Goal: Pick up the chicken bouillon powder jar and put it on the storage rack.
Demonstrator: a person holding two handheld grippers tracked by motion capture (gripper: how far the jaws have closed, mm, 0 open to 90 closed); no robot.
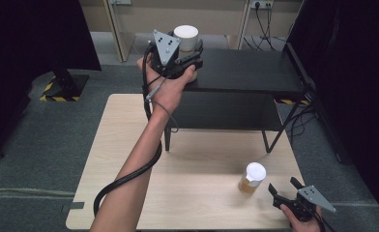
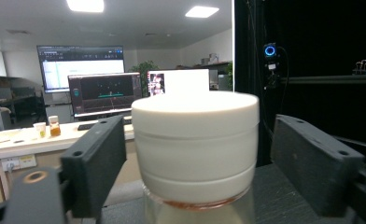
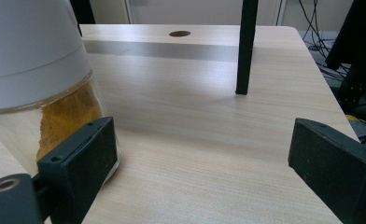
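A white-lidded glass jar (image 1: 186, 37) stands on the left end of the black shelf top (image 1: 255, 72). My left gripper (image 1: 197, 54) is raised at the jar, held in a hand. In the left gripper view the jar (image 2: 195, 140) sits between the two pads (image 2: 97, 163) with a gap on each side, so my left gripper (image 2: 197, 161) is open. A second jar (image 1: 252, 178) with a white lid and orange powder stands on the wooden table (image 1: 129, 145). My right gripper (image 1: 285, 187) is open just right of it. In the right gripper view this jar (image 3: 31, 79) is beside the left pad.
The black shelf stands on thin legs (image 3: 245, 46) over the back of the table. A cable (image 1: 129, 176) trails along the left forearm. The table's right edge and floor cables (image 3: 358, 60) are close to the right gripper. Grey carpet surrounds the table.
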